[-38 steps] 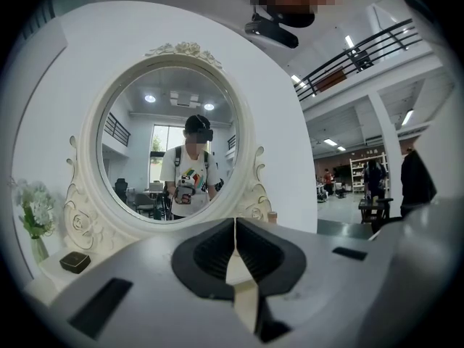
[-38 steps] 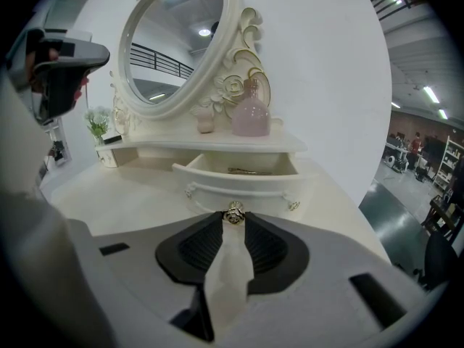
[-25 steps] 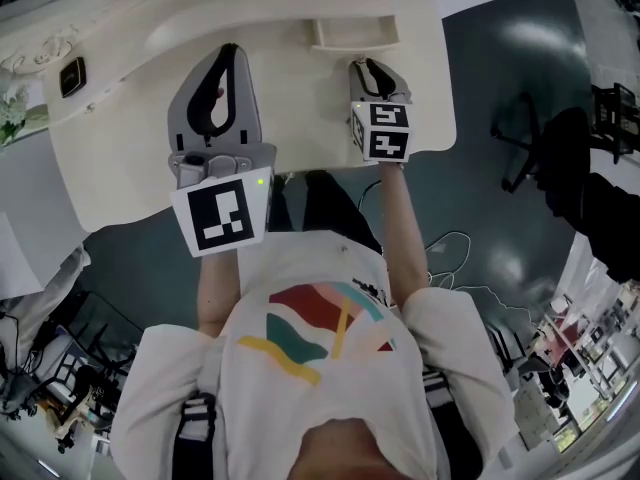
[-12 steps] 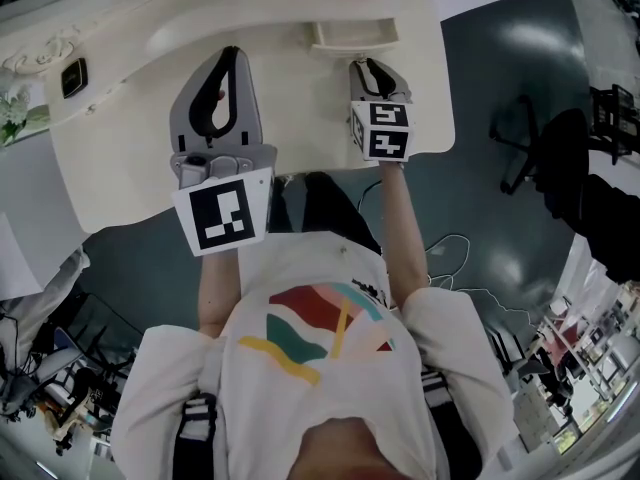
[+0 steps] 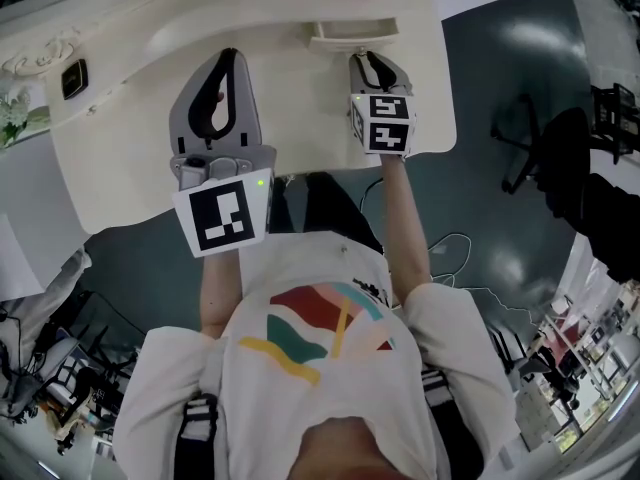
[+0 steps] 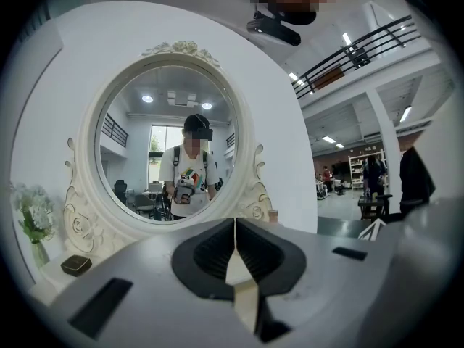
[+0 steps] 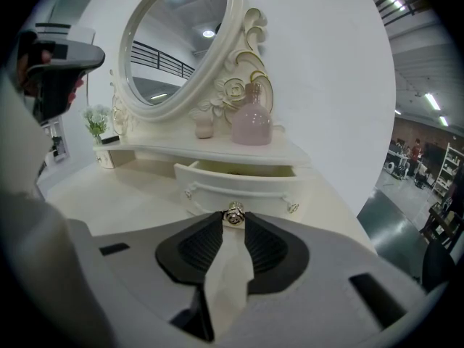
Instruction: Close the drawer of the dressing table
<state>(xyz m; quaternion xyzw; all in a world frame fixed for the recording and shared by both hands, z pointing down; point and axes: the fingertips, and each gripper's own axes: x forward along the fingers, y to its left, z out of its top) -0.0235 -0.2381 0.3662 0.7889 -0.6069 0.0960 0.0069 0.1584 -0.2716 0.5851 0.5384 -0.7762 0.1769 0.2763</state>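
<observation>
Fingertips (image 7: 216,225) of the right gripper (image 7: 233,223) stand narrowly apart, pinching the knob (image 7: 233,214) of the drawer (image 7: 243,185), which hangs part open below and right of the mirror (image 7: 177,42). Its front runs crosswise to the jaws, so a straight push rearward looks right. The left gripper (image 6: 234,227), closed on nothing, faces the mirror, farther off.

The drawer (image 7: 239,183) sits partly out of the dressing table (image 5: 120,148), under its raised shelf. On that shelf, right above the drawer, you have a bottle (image 7: 251,122) with a small jar (image 7: 204,127) just to its left, and the mirror (image 7: 181,42) behind them. Far left of the drawer stand the flowers (image 7: 96,125) and a small box (image 5: 72,76). The drawer's knob (image 7: 233,214) is on its front, between the jaw tips of your right gripper (image 7: 233,222). Your left gripper (image 5: 227,63) is left of the drawer, above the tabletop.
</observation>
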